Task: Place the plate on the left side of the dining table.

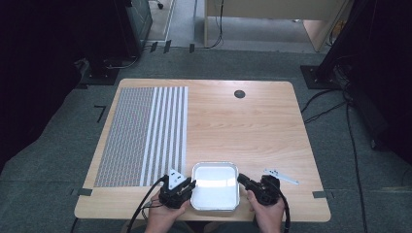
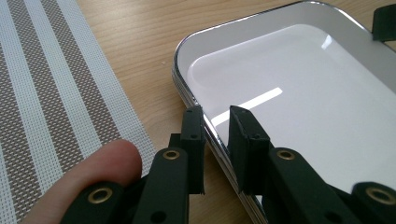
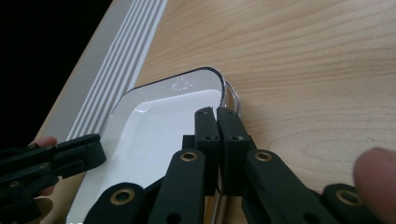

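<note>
A shallow white tray (image 1: 214, 165) with a shiny metal rim lies at the table's near edge, with nothing in it. My left gripper (image 1: 191, 185) is at its left rim. In the left gripper view the gripper (image 2: 215, 112) straddles the tray (image 2: 303, 93) rim, one jaw outside and one inside, shut on it. My right gripper (image 1: 241, 179) is at the right rim. In the right gripper view the gripper (image 3: 216, 111) has its jaws almost together, pinching the edge of the tray (image 3: 154, 126). A hand holds each gripper.
A grey and white striped placemat (image 1: 141, 136) covers the left part of the wooden table (image 1: 243, 126). A small flat metal piece (image 1: 281, 176) lies right of the tray. A black grommet (image 1: 239, 94) sits near the far edge. Cables run on the floor.
</note>
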The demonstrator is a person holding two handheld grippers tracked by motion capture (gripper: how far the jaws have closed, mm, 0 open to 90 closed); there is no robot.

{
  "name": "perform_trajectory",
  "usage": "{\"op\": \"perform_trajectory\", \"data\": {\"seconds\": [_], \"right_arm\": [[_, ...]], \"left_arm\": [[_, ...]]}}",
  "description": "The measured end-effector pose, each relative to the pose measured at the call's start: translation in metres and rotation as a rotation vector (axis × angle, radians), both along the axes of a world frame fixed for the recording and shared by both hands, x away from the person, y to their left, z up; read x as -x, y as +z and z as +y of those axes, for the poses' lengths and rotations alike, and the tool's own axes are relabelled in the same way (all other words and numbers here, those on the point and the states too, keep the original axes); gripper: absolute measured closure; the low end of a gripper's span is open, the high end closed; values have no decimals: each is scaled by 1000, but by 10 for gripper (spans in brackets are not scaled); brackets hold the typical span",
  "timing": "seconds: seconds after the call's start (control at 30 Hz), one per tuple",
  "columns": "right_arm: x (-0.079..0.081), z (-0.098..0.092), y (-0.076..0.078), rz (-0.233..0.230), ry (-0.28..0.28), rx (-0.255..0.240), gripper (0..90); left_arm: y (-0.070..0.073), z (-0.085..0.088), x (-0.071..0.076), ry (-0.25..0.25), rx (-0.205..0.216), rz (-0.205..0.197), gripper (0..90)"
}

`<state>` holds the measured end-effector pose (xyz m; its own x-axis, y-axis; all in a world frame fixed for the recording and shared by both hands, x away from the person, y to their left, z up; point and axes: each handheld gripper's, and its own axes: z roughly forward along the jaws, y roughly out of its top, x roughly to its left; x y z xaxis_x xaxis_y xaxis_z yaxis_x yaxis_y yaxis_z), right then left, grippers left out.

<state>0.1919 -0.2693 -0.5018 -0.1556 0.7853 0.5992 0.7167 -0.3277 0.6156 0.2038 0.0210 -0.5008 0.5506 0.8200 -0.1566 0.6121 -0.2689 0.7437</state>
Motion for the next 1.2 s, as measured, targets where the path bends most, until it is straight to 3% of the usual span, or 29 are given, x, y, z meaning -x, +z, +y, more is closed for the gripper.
{"op": "perform_trajectory", "data": {"seconds": [0.1,0.3,0.47,0.63,0.67,0.9,1.03,1.2], "right_arm": [[-1,0,0,-11,11,-4,865],[-3,6,-3,-3,-4,38,852],[-2,14,-1,-10,-20,124,851],[1,23,3,-36,-79,184,879],[2,26,5,-44,-95,194,881],[4,25,9,-61,-124,173,886],[6,22,14,-85,-153,198,888],[7,14,14,-83,-178,212,854]], "left_arm": [[0,-1,0,3,-4,-4,767],[0,-1,1,7,-4,-8,764],[0,-2,1,12,-1,-11,765],[1,-1,1,4,6,-12,741],[0,0,0,14,1,-27,722],[6,6,-1,31,52,-49,627],[6,7,-2,39,56,-52,612],[7,6,-1,42,68,-51,594]]}}
